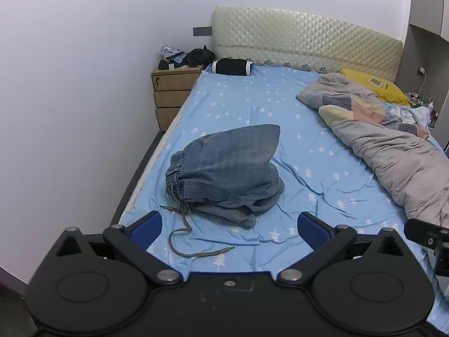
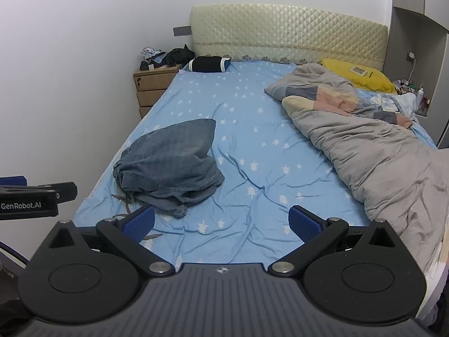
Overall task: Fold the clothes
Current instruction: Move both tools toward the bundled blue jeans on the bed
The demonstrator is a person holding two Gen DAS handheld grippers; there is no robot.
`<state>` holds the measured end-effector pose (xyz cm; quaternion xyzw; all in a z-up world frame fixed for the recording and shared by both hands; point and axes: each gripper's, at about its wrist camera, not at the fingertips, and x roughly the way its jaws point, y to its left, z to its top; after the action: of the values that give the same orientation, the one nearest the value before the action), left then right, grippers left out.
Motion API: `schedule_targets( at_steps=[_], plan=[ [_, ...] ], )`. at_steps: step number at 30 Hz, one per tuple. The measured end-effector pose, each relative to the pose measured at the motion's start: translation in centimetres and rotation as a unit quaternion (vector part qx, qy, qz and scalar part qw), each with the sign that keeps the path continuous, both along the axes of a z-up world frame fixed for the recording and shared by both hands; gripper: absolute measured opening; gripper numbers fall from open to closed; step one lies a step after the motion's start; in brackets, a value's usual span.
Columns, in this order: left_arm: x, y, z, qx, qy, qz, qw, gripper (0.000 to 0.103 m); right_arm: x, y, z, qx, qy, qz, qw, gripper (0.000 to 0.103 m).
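A folded bundle of blue denim shorts (image 1: 227, 174) lies on the light blue star-print bed sheet (image 1: 252, 98), its brown drawstring (image 1: 182, 241) trailing toward me. It also shows in the right wrist view (image 2: 171, 165), left of centre. My left gripper (image 1: 228, 229) is open and empty, just short of the bundle's near edge. My right gripper (image 2: 221, 223) is open and empty, over bare sheet to the right of the shorts. The left gripper's side shows at the left edge of the right wrist view (image 2: 36, 196).
A grey patchwork duvet (image 1: 387, 146) is heaped along the bed's right side, with a yellow pillow (image 1: 373, 84) behind it. A black roll cushion (image 1: 233, 66) lies at the quilted headboard (image 1: 303, 39). A cluttered wooden nightstand (image 1: 171, 95) stands at the left wall.
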<state>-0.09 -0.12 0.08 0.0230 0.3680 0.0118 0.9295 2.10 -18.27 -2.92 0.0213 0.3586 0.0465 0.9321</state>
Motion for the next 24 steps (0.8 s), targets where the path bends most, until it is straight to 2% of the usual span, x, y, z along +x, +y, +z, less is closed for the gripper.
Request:
schedule_targets(
  at_steps=[2,5,9,24],
  plan=[
    [-0.4,-0.1,-0.1,0.0,-0.005,-0.002,1.0,0.103,-0.1,0.0,-0.1,-0.001,-0.001,-0.001,1.0,0.103],
    [0.0,0.8,-0.5,-0.022,0.005,-0.006,0.9997,0.103,-0.1,0.0,-0.2,-0.002,-0.003,-0.002,1.0,0.103],
    [-0.1,0.5,-0.6,-0.012,-0.002,-0.008,0.9999,0.103,-0.3,-0.1,-0.5,-0.003,-0.005,-0.004,1.0,0.103],
    [-0.2,0.3,-0.1,-0.018,0.0,-0.011,0.9998,0.103,-1.7,-1.1,-1.1,-0.002,-0.016,-0.008,1.0,0.103]
  ],
)
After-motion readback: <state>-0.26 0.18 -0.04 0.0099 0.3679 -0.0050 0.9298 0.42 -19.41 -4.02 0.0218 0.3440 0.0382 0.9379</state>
